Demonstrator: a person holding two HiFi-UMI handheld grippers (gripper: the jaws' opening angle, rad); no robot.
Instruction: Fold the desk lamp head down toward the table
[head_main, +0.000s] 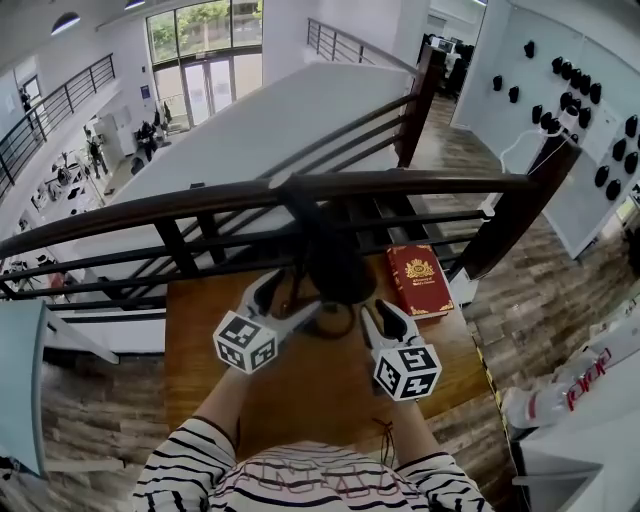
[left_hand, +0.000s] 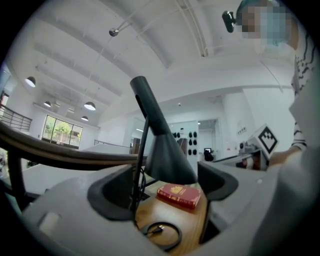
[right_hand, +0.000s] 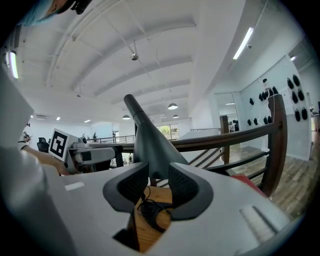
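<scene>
Now our left gripper (left_hand: 167, 184) holds its jaws wide apart around the desk lamp's (head_main: 335, 265) thin stem (left_hand: 139, 162) and cone head (left_hand: 170, 159), pressing neither. Our right gripper (right_hand: 159, 182) has its jaws narrowly parted just short of that head. This lamp stands on the wooden table (head_main: 300, 400) beside a red book (head_main: 418, 280).

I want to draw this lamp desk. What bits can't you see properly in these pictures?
- Lamp base: under the lamp head in the head view; behind the tongs in both gripper views.
- Red book title: too small and blurred in every view.
- Whether the right tongs touch the lamp head: their pads cover its lower edge in the right gripper view.
- Cable loop: partly behind the left tongs, left gripper view.
</scene>
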